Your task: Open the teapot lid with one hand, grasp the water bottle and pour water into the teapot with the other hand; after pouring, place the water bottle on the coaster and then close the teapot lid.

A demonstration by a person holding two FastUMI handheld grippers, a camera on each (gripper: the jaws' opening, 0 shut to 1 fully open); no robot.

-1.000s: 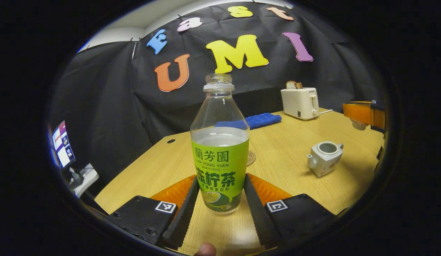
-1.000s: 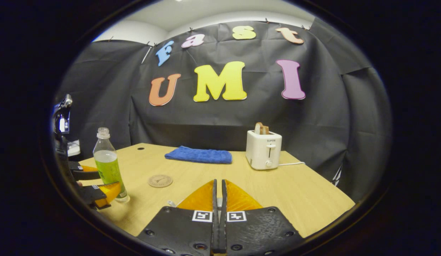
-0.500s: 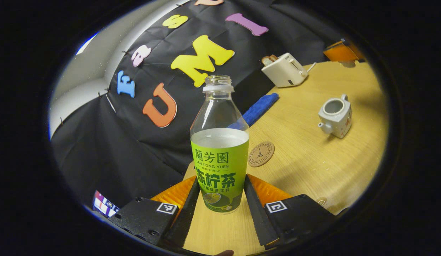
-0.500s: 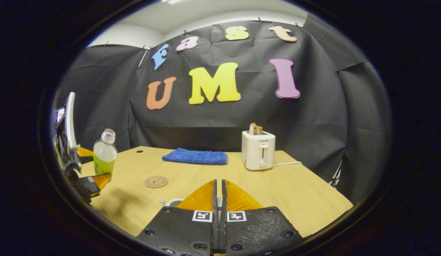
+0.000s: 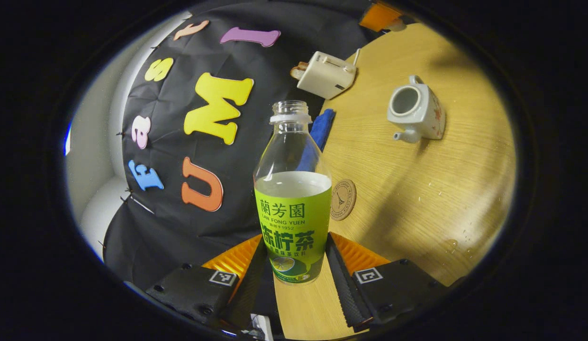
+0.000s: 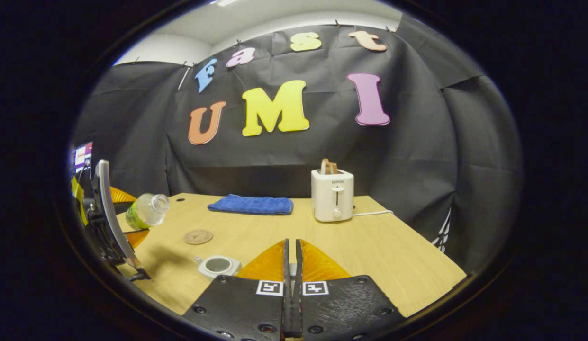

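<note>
My left gripper (image 5: 294, 246) is shut on a clear water bottle (image 5: 293, 208) with a green label and no cap, gripping it low on the label. In the right gripper view the bottle (image 6: 147, 210) hangs tilted above the table's left side, mouth pointing toward the white teapot (image 6: 218, 266). The teapot (image 5: 417, 111) stands open on the table with nothing over its mouth. A round cork coaster (image 5: 342, 200) lies bare between bottle and teapot. My right gripper (image 6: 291, 246) is shut above the teapot; a pale sliver of the lid shows between its fingers.
A white toaster (image 6: 332, 194) with bread in it stands at the back of the wooden table (image 6: 393, 255), its cord trailing right. A folded blue cloth (image 6: 250, 205) lies at the back left. A lit screen (image 6: 83, 154) sits off the table's left side.
My left gripper has lifted the bottle off the table and tilted it far over toward the teapot. The right gripper has risen a little, bringing the open teapot into its view.
</note>
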